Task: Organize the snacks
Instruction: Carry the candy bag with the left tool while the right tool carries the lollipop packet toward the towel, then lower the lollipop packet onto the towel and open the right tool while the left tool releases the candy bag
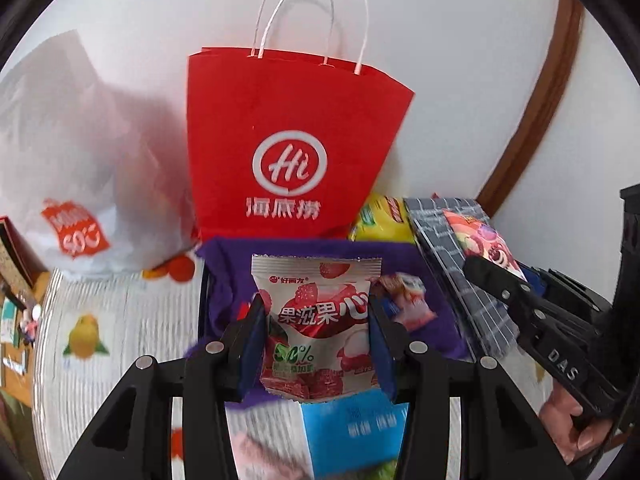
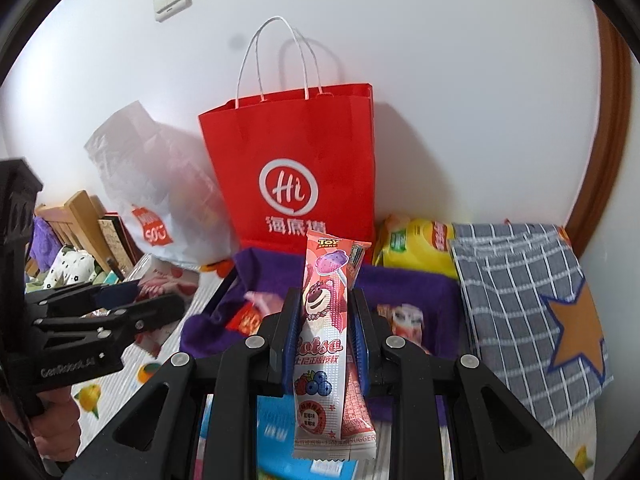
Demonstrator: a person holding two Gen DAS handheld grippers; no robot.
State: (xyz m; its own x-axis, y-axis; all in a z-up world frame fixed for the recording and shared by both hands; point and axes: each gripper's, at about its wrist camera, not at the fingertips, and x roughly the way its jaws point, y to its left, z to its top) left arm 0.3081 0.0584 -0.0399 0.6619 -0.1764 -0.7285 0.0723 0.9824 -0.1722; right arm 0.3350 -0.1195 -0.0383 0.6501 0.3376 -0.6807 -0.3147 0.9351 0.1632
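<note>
Left gripper (image 1: 318, 330) clamped on a glossy strawberry candy pouch (image 1: 318, 320), right gripper (image 2: 322, 332) pinching slim foil stick packs (image 2: 326, 336), both raised near a purple fabric-lined bin (image 2: 404, 284), smooth red paper bag (image 2: 296, 168) standing just beyond.

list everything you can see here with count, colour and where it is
strawberry snack packet: 1, white and red, clamped in the left gripper
long lollipop packets: 2, pink and white, clamped in the right gripper
red paper carrier bag: 1, red with white handles, upright against the wall
purple cloth-lined basket: 1, purple, in front of the red bag, a few small packets inside
white plastic bag: 1, white with orange print, left of the red bag
yellow snack bag: 1, yellow, right of the red bag
checked fabric bag: 1, grey-blue with an orange star, right of the basket
blue packet: 1, blue, below the grippers
left gripper: 1, black
right gripper: 1, black
</note>
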